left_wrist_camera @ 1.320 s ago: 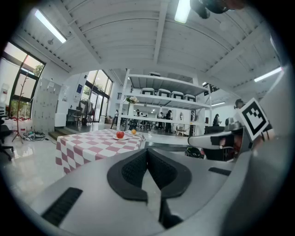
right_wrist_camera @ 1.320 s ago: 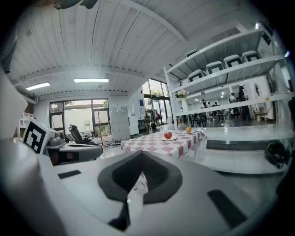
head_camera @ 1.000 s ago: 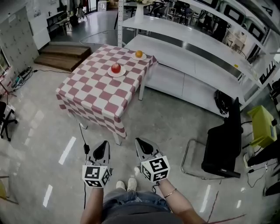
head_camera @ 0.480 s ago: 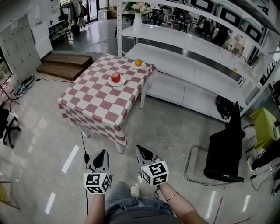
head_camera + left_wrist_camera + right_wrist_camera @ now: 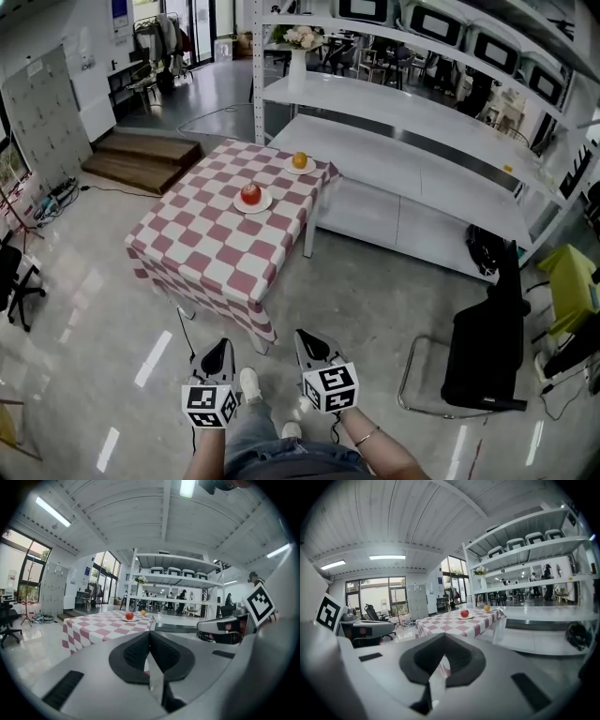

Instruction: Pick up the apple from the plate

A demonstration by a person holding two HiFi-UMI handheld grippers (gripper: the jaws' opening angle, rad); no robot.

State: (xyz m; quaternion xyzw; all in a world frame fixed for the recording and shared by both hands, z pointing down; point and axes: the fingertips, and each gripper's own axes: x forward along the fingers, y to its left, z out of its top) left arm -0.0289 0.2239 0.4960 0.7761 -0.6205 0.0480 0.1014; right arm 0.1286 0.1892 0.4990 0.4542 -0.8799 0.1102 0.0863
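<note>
Change: over the last sec. the person stepped fwd. The checked tabletop now sits lower in the head view, slightly nearer both grippers. Judged as approach phase only, no reach yet.

Left gripper and right gripper: fingers closed, nothing between them. They must open before any grasp.

The apple rests on a white plate on the tabletop's far half. An orange lies at the far right corner.

- Tabletop near corner: just ahead of the grippers, cloth overhanging.
- Open floor: left and right of the tabletop.
- White shelf unit: close past the tabletop's far-right edge.
- Black chair: well apart, to the right.
</note>
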